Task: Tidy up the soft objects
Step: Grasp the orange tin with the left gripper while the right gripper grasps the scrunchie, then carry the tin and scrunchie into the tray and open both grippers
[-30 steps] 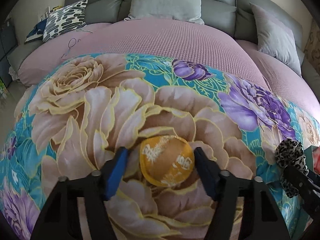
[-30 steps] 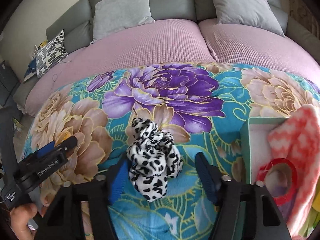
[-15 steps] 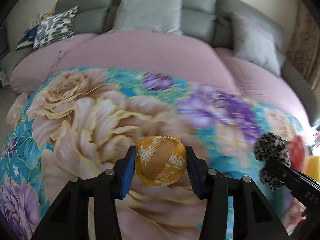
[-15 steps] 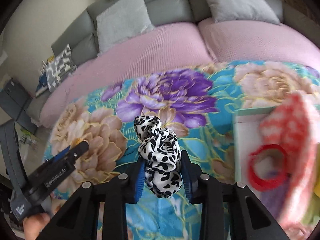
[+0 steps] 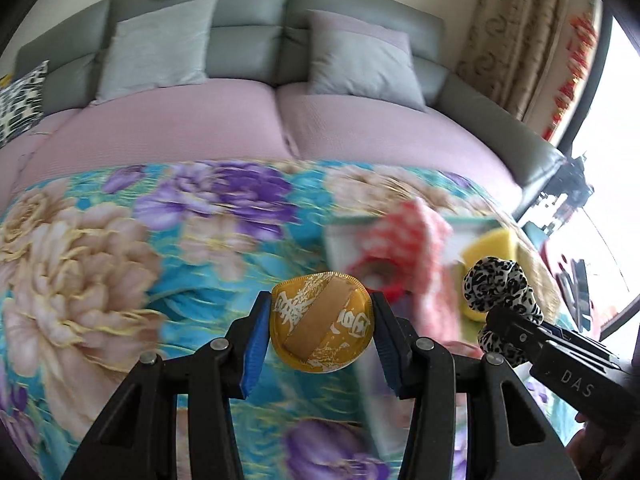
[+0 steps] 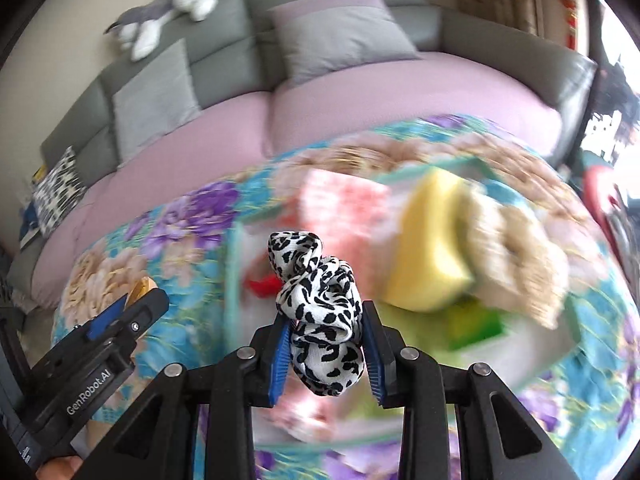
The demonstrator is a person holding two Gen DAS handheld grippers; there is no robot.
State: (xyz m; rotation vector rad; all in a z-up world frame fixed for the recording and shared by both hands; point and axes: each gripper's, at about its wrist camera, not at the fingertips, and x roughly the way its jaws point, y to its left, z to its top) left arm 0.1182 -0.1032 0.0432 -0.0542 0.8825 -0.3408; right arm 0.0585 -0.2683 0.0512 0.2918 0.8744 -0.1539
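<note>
My left gripper (image 5: 322, 332) is shut on a round yellow pad with white lettering (image 5: 322, 328) and holds it above the floral blanket (image 5: 100, 264). My right gripper (image 6: 325, 346) is shut on a black-and-white leopard scrunchie (image 6: 320, 312), held over the pale green tray (image 6: 234, 280). The scrunchie also shows in the left wrist view (image 5: 500, 292), at the right. The tray holds a pink checked cloth (image 6: 344, 200), a red ring (image 6: 262, 286), a yellow sponge (image 6: 432, 244) and a beige woven piece (image 6: 516, 252). The left gripper shows at lower left of the right wrist view (image 6: 140, 300).
The blanket lies on a pink-covered sofa bed (image 5: 240, 132) with grey cushions (image 5: 360, 60) and a grey backrest. A patterned pillow (image 5: 20, 100) sits far left. A plush toy (image 6: 160, 20) lies on the backrest. A curtain and a window are on the right.
Both grippers closed on their objects, lifted them off the blanket and moved right toward the tray. The scrunchie now hangs over the tray.
</note>
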